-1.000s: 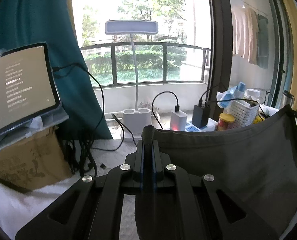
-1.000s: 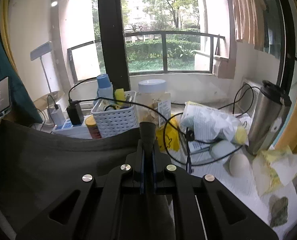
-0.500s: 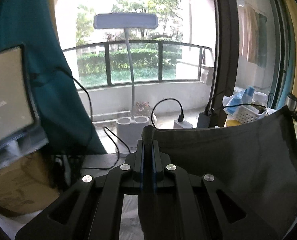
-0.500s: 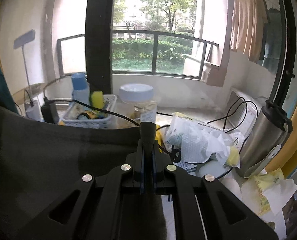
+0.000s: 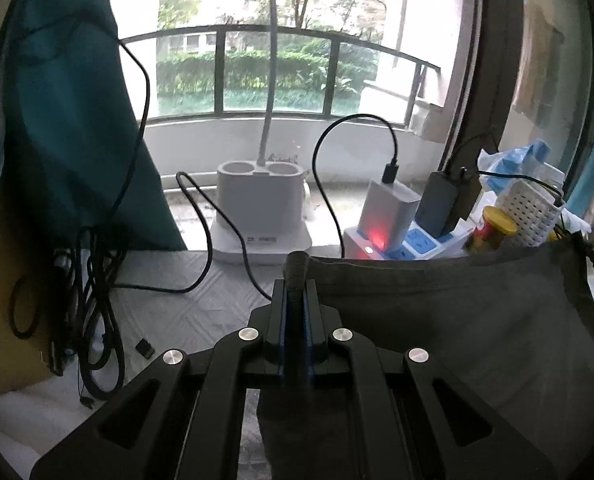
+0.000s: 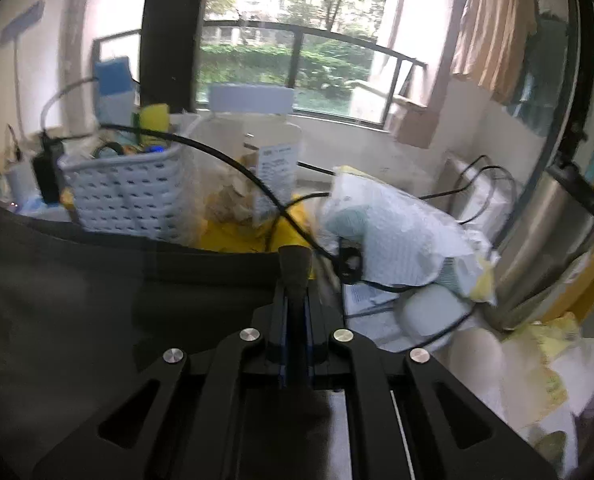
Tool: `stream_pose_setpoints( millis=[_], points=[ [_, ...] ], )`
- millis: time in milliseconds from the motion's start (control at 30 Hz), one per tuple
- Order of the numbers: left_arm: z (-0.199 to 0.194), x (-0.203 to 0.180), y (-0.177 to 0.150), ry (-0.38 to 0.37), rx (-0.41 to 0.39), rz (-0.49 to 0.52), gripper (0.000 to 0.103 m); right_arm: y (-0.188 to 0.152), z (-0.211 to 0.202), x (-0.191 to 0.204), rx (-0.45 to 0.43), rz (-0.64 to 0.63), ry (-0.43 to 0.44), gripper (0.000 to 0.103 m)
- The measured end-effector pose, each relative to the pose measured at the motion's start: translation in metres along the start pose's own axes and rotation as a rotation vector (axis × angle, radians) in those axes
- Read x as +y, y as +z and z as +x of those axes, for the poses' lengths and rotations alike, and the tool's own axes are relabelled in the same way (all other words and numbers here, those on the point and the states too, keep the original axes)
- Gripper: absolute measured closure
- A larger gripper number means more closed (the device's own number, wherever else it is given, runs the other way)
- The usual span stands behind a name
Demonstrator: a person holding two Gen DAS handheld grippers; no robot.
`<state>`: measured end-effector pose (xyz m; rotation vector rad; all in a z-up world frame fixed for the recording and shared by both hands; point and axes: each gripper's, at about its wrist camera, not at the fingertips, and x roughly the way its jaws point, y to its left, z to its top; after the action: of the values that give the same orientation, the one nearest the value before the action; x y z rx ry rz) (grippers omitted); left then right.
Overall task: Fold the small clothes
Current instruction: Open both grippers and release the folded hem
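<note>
Dark grey garment (image 5: 457, 320) stretched in the air between both tools, its top edge taut, above the white-covered counter (image 5: 185, 308). Teal curtain (image 5: 69, 112) hanging at far left of the left view, black cables (image 5: 97, 300) dangling below it. Steel flask (image 6: 549, 240) upright at right of the right view. White lamp base (image 5: 259, 216) by the window, white basket (image 6: 125, 196) beside a clear jar (image 6: 253, 152). Left hand-held gripper (image 5: 296, 300) clenched on one corner of the cloth; right hand-held gripper (image 6: 295, 300) clenched on the other corner.
</note>
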<state>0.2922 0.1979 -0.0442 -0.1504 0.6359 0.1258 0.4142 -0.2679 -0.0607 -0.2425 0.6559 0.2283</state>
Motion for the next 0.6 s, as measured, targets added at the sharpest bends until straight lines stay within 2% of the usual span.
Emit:
stream_pose_setpoints(
  millis=[100,133,167,233,267,300,600],
  points=[
    [-0.002,0.005,0.001,0.018,0.006,-0.013,0.090,-0.001,-0.003,-0.001,0.005,-0.002,-0.020,0.090],
    [-0.005,0.007,0.002,0.021,0.001,-0.019,0.082,-0.001,-0.006,-0.002,0.002,-0.004,-0.026,0.088],
    [-0.008,0.009,0.002,0.024,-0.003,-0.023,0.069,-0.001,-0.008,-0.003,0.000,-0.007,-0.032,0.082],
    [-0.015,0.012,0.002,0.030,-0.018,-0.035,0.053,-0.003,-0.016,-0.004,-0.007,-0.012,-0.045,0.069],
    [-0.020,0.015,0.002,0.034,-0.023,-0.044,0.051,-0.005,-0.021,-0.005,-0.010,-0.011,-0.047,0.061],
    [-0.023,0.016,0.001,0.034,-0.026,-0.050,0.051,-0.007,-0.025,-0.006,-0.013,-0.009,-0.046,0.057],
    [-0.066,0.009,-0.026,0.029,-0.014,-0.049,0.051,-0.037,-0.064,-0.024,0.003,0.042,-0.046,0.057]
  ],
)
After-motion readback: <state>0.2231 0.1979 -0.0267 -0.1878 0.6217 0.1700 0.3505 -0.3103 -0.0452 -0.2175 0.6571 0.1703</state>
